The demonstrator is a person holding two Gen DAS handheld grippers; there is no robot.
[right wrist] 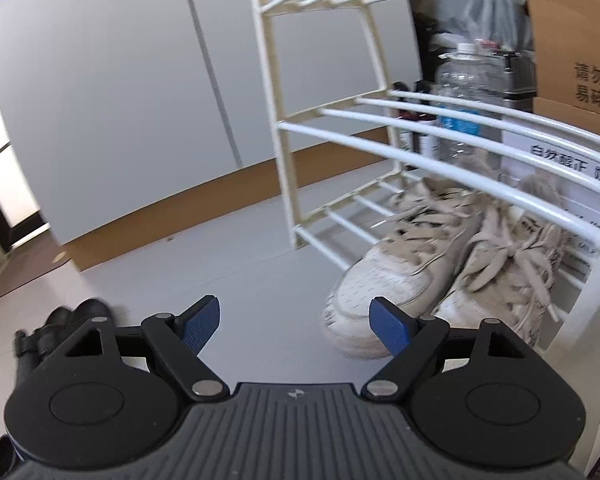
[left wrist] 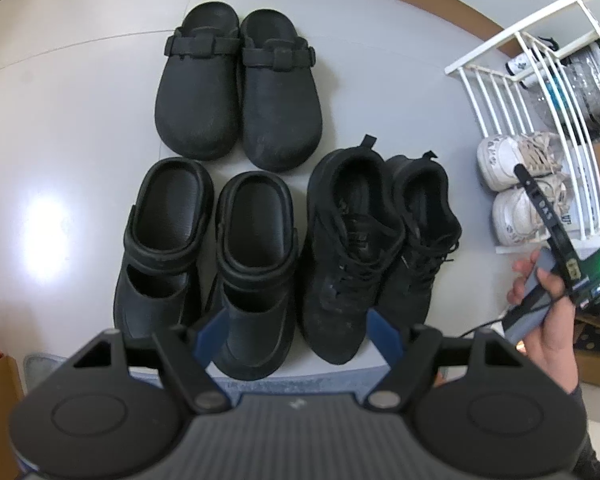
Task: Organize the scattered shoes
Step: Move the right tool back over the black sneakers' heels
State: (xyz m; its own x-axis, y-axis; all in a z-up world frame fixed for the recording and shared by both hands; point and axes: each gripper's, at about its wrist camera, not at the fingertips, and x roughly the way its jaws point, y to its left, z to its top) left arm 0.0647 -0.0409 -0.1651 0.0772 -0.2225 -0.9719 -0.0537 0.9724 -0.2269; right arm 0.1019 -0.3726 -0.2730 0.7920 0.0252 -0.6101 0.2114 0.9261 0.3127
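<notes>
In the left wrist view, three black pairs stand side by side on the pale floor: strapped clogs (left wrist: pixel 238 84) at the far side, open-heel clogs (left wrist: pixel 208 260) near left, lace-up sneakers (left wrist: pixel 376 248) near right. My left gripper (left wrist: pixel 296 336) is open and empty, above the toes of the near pairs. A pair of white sneakers (right wrist: pixel 444 264) sits on the bottom shelf of a white rack (right wrist: pixel 380 136), also shown in the left wrist view (left wrist: pixel 516 188). My right gripper (right wrist: pixel 296 330) is open and empty, just in front of the white sneakers.
The hand holding the right gripper (left wrist: pixel 548 300) is at the right of the left wrist view. A water bottle (right wrist: pixel 466 108) and cardboard boxes (right wrist: pixel 576 44) stand behind the rack. A black shoe (right wrist: pixel 60 328) lies at the lower left. A brown baseboard (right wrist: pixel 180 204) runs along the wall.
</notes>
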